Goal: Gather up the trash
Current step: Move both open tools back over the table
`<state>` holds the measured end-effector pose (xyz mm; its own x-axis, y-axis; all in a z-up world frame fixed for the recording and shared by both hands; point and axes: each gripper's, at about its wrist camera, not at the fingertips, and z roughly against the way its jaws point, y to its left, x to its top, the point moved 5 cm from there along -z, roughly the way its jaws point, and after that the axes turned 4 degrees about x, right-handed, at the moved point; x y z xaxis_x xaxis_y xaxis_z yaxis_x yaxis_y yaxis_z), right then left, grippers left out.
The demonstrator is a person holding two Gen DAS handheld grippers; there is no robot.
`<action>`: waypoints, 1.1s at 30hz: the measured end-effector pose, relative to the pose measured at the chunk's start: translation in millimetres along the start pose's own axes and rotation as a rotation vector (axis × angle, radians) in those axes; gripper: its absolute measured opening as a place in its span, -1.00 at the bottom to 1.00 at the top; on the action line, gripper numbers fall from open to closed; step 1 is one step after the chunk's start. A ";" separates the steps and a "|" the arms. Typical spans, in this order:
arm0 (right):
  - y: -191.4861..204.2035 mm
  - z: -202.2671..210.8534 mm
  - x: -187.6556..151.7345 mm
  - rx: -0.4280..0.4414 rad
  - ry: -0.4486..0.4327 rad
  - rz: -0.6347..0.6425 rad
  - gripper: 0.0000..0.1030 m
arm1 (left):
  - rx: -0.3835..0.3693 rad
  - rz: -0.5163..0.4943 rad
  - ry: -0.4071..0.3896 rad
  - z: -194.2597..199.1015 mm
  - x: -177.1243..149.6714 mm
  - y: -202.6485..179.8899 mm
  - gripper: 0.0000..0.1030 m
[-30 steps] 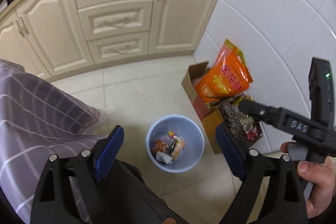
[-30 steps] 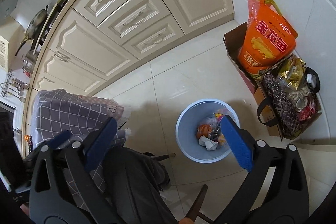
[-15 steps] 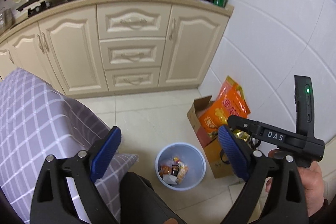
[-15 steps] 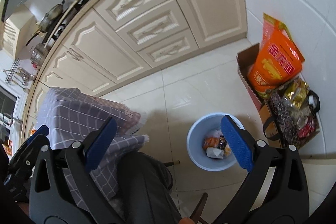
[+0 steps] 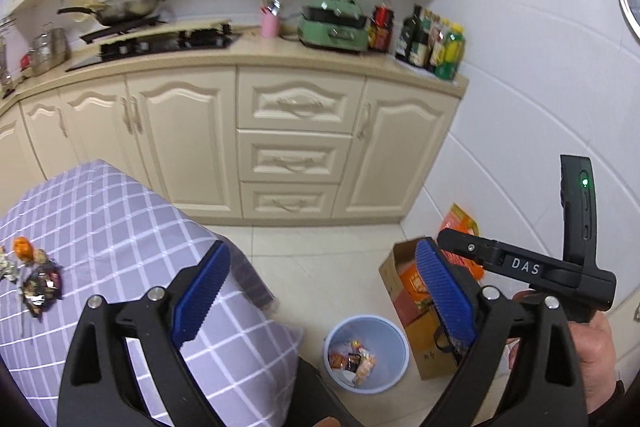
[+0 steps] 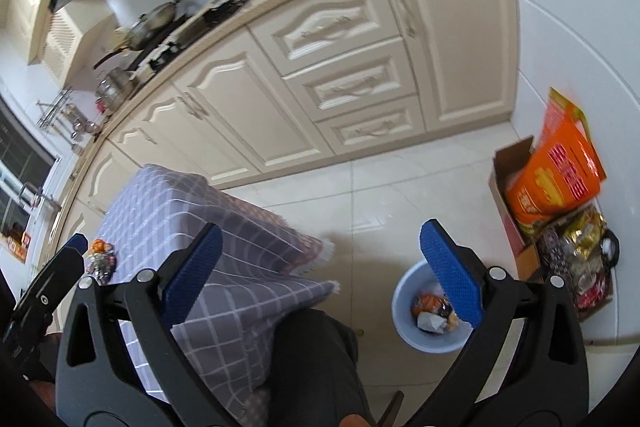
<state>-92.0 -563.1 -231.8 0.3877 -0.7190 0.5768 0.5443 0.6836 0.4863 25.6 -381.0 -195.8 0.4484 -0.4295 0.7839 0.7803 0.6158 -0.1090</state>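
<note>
A light-blue trash bin (image 5: 366, 351) (image 6: 426, 311) stands on the floor with several wrappers inside. More wrappers (image 5: 34, 277) (image 6: 100, 257) lie on the table under a purple checked cloth (image 5: 120, 227) (image 6: 192, 203). My left gripper (image 5: 324, 295) is open and empty, held high above the table corner and the floor. My right gripper (image 6: 320, 271) is also open and empty, above the floor between table and bin. In the left wrist view the right gripper (image 5: 520, 267) shows side-on in a hand (image 5: 596, 351).
Cream kitchen cabinets (image 5: 288, 143) (image 6: 340, 67) run along the back, their counter crowded with a stove, pan, green appliance and bottles. A cardboard box (image 5: 404, 287) (image 6: 508, 187) with an orange bag and a second box of packets stand by the white tiled wall. A person's dark trouser leg (image 6: 312, 359) is below.
Both grippers have risen and tilted up from the bin. The counter top and the table with its wrappers have come into view. Both stay open.
</note>
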 end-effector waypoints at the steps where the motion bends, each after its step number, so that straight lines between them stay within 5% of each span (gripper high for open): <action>1: 7.2 0.2 1.5 0.009 -0.002 0.009 0.88 | 0.010 0.008 -0.010 4.7 2.9 5.4 0.78; 18: 195.2 -30.4 0.4 0.237 0.041 0.300 0.88 | 0.278 0.209 -0.143 95.1 4.0 155.2 0.78; 33: 341.3 -113.7 -72.8 0.355 0.231 0.541 0.88 | 0.589 0.352 -0.088 139.9 -60.9 326.3 0.78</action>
<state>150.2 -291.7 -182.4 0.7063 -0.2467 0.6635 -0.0321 0.9252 0.3781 191.9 -61.5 -193.6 0.5748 -0.0984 0.8123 0.2171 0.9755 -0.0354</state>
